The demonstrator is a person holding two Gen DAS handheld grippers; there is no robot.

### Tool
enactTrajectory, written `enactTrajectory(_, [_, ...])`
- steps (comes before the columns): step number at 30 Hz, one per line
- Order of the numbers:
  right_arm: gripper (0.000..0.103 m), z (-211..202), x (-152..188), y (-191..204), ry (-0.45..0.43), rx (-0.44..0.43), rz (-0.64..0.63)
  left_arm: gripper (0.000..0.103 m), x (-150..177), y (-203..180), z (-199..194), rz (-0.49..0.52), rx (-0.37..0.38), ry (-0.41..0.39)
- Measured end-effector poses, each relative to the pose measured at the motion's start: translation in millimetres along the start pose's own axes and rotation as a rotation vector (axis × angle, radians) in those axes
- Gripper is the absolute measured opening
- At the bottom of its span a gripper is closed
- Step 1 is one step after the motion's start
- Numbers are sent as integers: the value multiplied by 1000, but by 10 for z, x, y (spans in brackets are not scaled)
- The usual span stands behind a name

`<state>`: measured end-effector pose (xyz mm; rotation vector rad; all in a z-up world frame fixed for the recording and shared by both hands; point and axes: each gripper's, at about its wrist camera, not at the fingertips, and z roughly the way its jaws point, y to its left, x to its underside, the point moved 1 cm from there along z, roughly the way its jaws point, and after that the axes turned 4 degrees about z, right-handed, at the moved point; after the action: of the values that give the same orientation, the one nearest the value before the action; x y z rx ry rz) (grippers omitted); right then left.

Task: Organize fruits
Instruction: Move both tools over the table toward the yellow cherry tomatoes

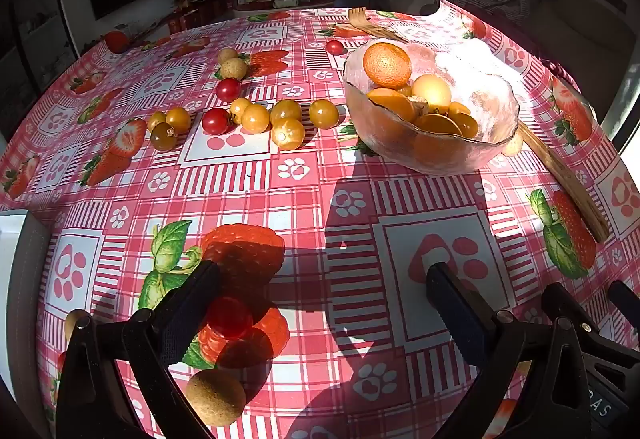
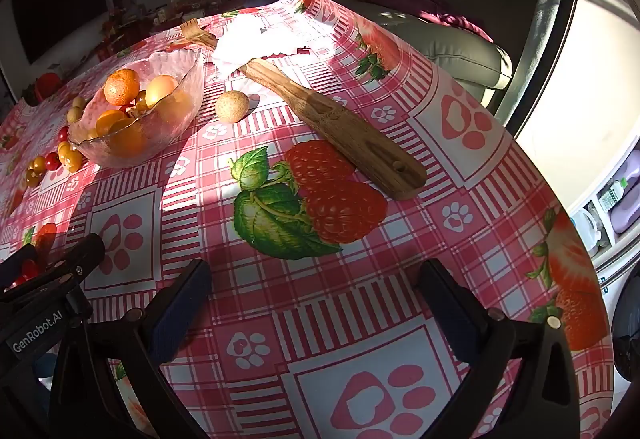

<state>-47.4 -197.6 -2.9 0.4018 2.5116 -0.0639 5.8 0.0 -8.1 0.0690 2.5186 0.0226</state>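
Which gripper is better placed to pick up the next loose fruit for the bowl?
Left. The left gripper is open with a red cherry tomato beside its left finger. The right gripper, also open, hangs over bare tablecloth, well short of the glass bowl.

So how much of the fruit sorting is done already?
Partly. The glass bowl already holds an orange and several yellow fruits. Both hand-held grippers, left and right, are open and empty. Left: the loose tomatoes and one red tomato nearby.
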Motion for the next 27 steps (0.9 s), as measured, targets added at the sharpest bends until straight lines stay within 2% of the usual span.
enactTrajectory(2, [103, 0, 0, 0, -1, -1, 1, 103, -7, 0, 0, 7, 3, 8])
enactTrajectory(5, [103, 0, 1, -2, -1, -1, 0, 103, -3, 12, -55, 17, -1, 61])
enactTrajectory(6, [103, 0, 0, 1, -1, 1, -1, 103, 11, 26, -134, 10, 1, 52])
enactTrajectory(10, [103, -1, 2, 3, 1, 0, -3, 103, 75, 152, -637, 2, 43, -69])
enactTrajectory(13, [103, 12, -27, 6, 25, -1, -4, 103, 182, 336, -991, -31, 116, -143])
enactTrajectory(16, [103, 65, -70, -42, 63, -20, -19, 103, 247, 496, -1153, -56, 167, -121])
enactTrajectory(18, [103, -93, -42, -28, 33, -55, -13, 103, 342, 594, -1251, -46, 137, -125])
enactTrajectory(20, [103, -388, -41, -32, -49, -52, -46, 103, 492, 685, -1354, -42, 80, -135])
enactTrajectory(22, [103, -660, -9, 0, -112, -109, -64, 103, 656, 801, -1385, -48, 68, -111])
enactTrajectory(24, [103, -869, 50, -36, -131, -240, -40, 103, 838, 906, -1402, -67, 62, -78])
enactTrajectory(26, [103, -942, 131, -47, -52, -335, -29, 103, 1020, 988, -1440, -98, 34, -74])
enactTrajectory(27, [103, -957, 196, -31, -16, -339, -32, 103, 1106, 1017, -1453, -110, 19, -68])
